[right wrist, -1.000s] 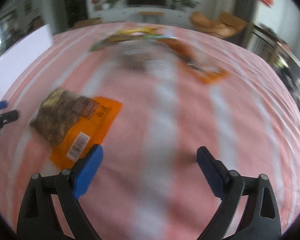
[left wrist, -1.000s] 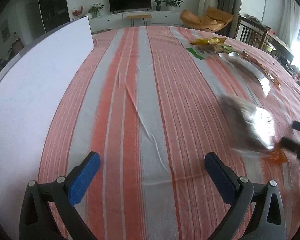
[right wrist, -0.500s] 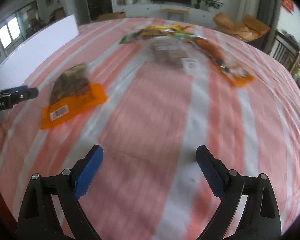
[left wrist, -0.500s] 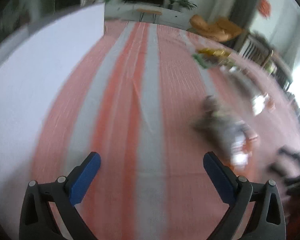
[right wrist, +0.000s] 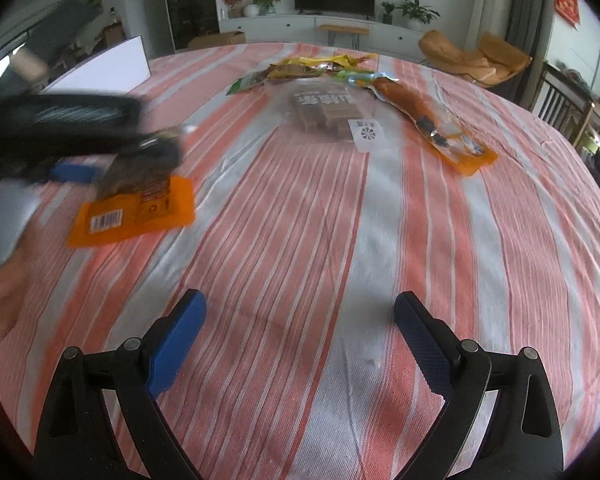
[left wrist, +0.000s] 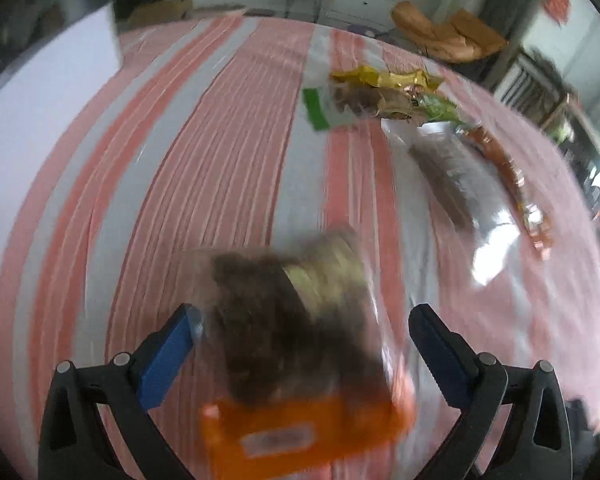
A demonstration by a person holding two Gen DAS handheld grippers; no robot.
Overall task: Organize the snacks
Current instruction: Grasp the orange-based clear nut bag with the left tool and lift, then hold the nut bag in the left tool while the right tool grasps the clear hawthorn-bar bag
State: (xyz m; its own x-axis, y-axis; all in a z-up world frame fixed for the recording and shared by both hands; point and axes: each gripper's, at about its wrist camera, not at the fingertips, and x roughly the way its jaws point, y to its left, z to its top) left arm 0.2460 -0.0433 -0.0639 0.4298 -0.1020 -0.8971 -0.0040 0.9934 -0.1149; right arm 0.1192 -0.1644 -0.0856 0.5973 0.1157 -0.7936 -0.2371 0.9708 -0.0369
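Left wrist view, blurred by motion: the left gripper [left wrist: 304, 328] has its blue-padded jaws spread wide, one on either side of an orange snack packet [left wrist: 296, 352] with a clear window full of dark brown pieces, which fills the lower centre of the frame; whether the pads touch the packet cannot be told. It lies on a striped tablecloth [left wrist: 204, 168] of salmon and grey bands. Toward the upper right of this frame sits a loose cluster of other snacks — a yellow wrapper [left wrist: 384, 79], a green-edged pouch [left wrist: 320, 110], a clear bag of brown bars [left wrist: 440, 176] and a long orange pouch [left wrist: 512, 184]. A white board [left wrist: 32, 120] stands along the left edge. Right wrist view, sharper: the right gripper [right wrist: 300, 332] hovers above bare cloth at the bottom centre, jaws wide apart and holding nothing. At the middle left of that frame the orange snack packet [right wrist: 134, 208] rests flat, barcode end nearest the camera, with the smeared dark body of the left gripper [right wrist: 76, 160] over its far end. The clear bag of brown bars [right wrist: 328, 114] and the long orange pouch [right wrist: 432, 124] lie in the upper centre, well apart from the packet
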